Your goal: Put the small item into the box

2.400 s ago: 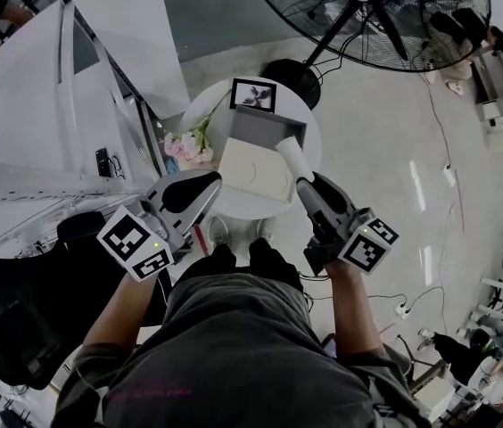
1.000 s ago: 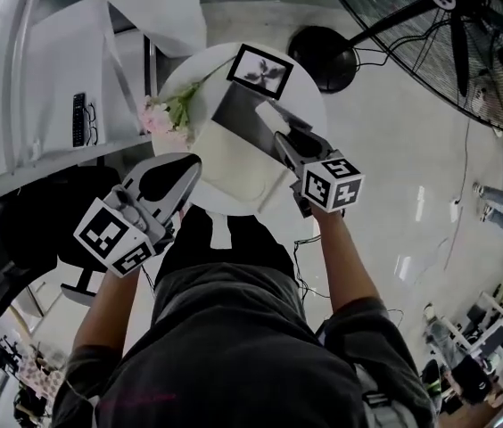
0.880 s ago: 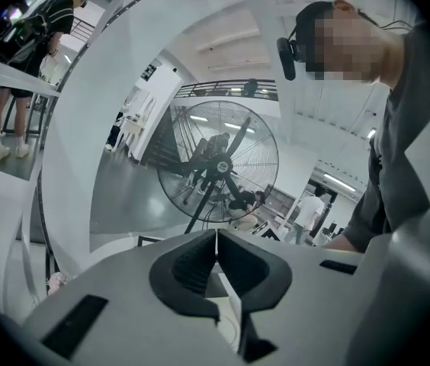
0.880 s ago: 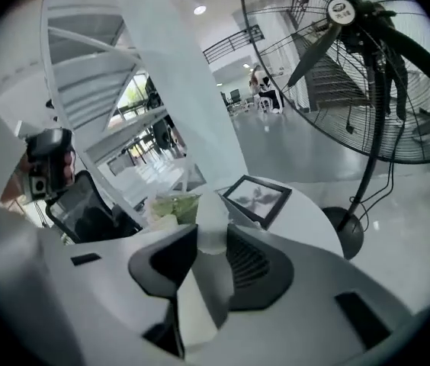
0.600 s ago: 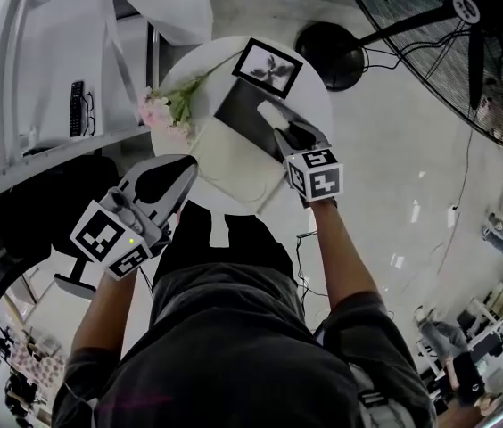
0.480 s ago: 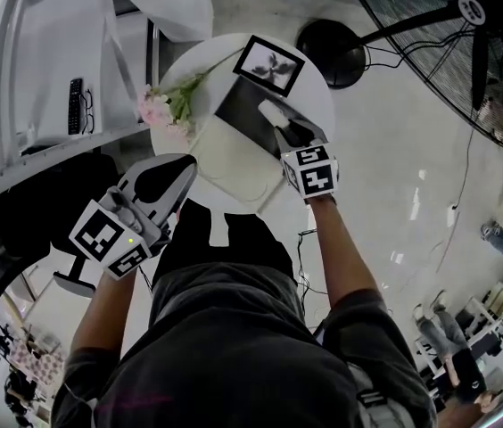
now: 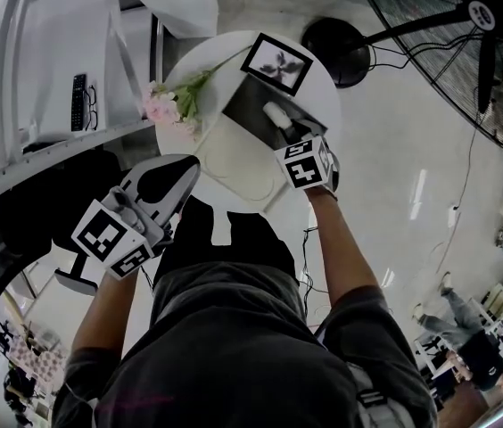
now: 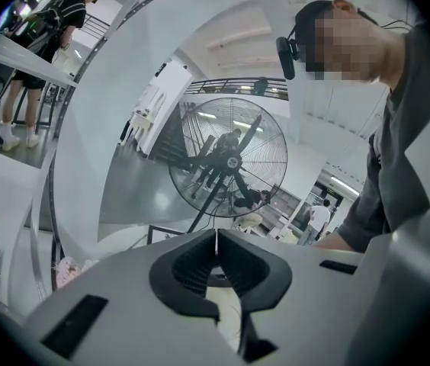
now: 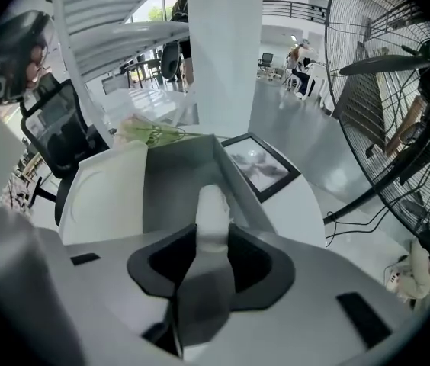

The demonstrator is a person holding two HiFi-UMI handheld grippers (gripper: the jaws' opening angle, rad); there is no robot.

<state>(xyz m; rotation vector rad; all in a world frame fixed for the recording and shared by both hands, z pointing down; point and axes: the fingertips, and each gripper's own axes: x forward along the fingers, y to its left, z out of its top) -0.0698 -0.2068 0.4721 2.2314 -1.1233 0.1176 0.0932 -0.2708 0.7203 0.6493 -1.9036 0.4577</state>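
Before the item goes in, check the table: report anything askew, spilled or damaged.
Nothing looks spilled or damaged. The one oddity: pink flowers lie loose on their side near the round table's rim, without a vase.

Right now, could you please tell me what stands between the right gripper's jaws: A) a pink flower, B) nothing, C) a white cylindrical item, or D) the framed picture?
C: in its own view, the right gripper has its jaws pressed on a white cylindrical item above the open grey box.
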